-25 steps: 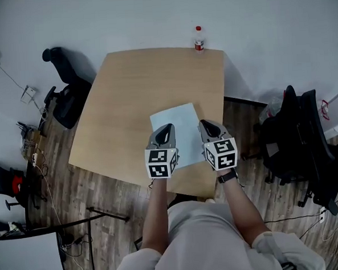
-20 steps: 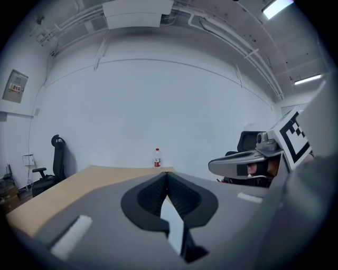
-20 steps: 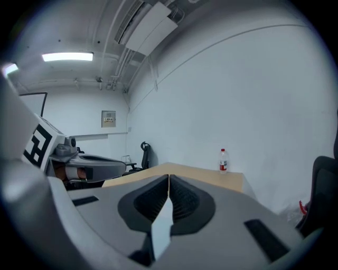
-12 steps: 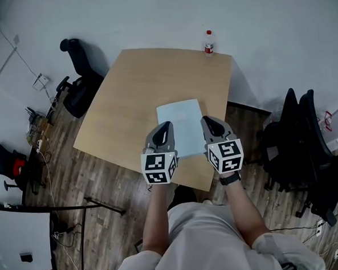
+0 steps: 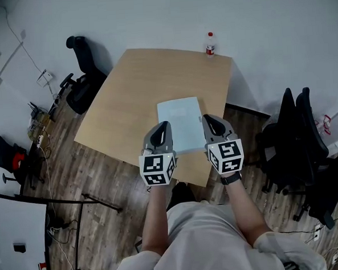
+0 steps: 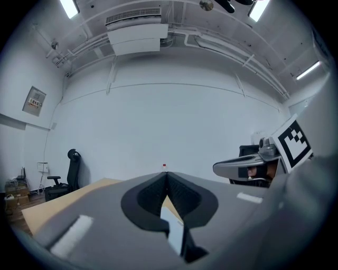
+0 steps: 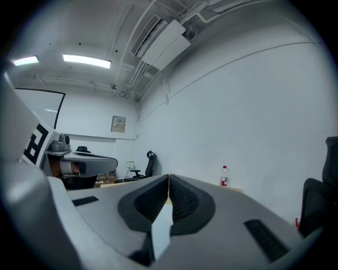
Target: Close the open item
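A pale blue flat rectangular item (image 5: 180,124) lies on the wooden table (image 5: 137,88) near its front edge; it looks flat and closed, and I cannot tell what it is. My left gripper (image 5: 166,125) hovers over the item's left edge with its jaws shut and nothing between them. My right gripper (image 5: 205,118) hangs just off the item's right edge, also shut and empty. In the left gripper view the jaws (image 6: 166,174) meet at the tips. The right gripper view shows its jaws (image 7: 169,177) pressed together too.
A clear bottle with a red cap (image 5: 210,44) stands at the table's far edge. A black office chair (image 5: 84,71) sits at the back left by the wall. More black chairs (image 5: 298,141) crowd the right side. Cables and stands lie on the wood floor at the left.
The head view has shifted a little, so the table sits slightly further right and up. Both grippers stay side by side and shut, a touch nearer the person.
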Tool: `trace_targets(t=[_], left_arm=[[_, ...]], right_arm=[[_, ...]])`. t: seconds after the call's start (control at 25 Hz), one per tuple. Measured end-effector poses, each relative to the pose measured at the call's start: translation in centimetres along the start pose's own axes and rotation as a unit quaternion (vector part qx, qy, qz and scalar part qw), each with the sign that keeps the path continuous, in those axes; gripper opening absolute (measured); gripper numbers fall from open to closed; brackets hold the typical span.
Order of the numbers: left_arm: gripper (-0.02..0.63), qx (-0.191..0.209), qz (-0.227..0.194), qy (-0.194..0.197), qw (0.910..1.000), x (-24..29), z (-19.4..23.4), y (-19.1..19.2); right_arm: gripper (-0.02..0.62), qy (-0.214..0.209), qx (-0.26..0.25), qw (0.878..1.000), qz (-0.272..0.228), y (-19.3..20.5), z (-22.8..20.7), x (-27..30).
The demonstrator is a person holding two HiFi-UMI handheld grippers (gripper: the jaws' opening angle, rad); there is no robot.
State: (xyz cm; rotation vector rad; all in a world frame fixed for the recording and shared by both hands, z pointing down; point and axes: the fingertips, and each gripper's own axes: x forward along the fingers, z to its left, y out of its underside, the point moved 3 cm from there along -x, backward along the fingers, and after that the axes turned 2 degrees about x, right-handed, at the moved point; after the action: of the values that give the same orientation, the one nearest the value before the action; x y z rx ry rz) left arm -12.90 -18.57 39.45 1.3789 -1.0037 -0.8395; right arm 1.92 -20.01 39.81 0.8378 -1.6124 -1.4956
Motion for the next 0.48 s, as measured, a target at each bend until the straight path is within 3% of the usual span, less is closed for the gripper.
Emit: trace_targets(t=[0.48], left_arm=[[0.008,-0.002,-0.01,0.013,0.9999,-0.27,-0.39,-0.48]], right_arm=[[0.014,0.01,-0.003,1.0,-0.003,-0.23,0.02,-0.58]])
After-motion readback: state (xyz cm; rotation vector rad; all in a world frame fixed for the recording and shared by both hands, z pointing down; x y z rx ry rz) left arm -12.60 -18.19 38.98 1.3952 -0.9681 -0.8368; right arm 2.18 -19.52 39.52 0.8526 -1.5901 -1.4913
